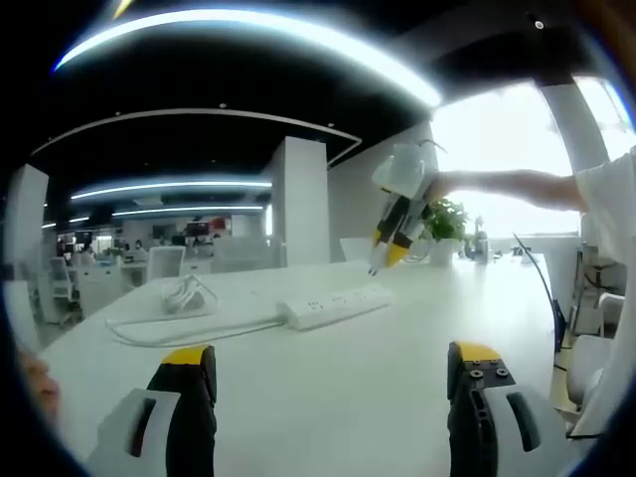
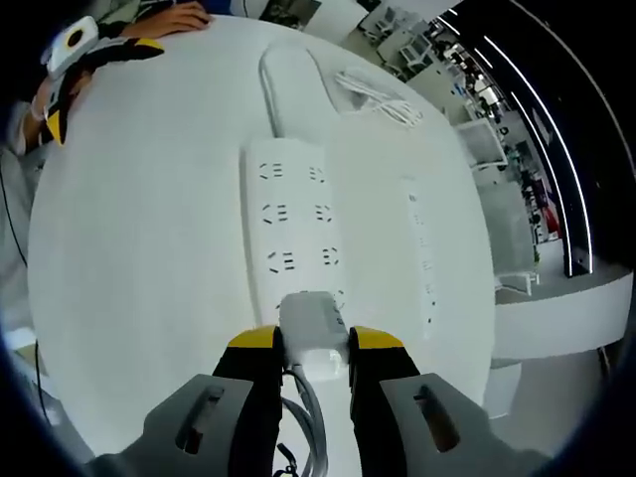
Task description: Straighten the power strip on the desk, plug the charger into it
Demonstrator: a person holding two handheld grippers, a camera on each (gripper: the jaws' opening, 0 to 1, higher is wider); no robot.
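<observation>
Dim open office (image 1: 149,258), bright window (image 1: 497,149)

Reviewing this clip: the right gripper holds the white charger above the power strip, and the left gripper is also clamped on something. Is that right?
Not quite. In the left gripper view the left gripper is open and holds nothing, over the bare desk. The rest stands: the right gripper holds the white charger above the power strip.

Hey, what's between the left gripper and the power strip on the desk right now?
Nothing: in the left gripper view, bare white desk runs from the open left gripper to the power strip.
</observation>
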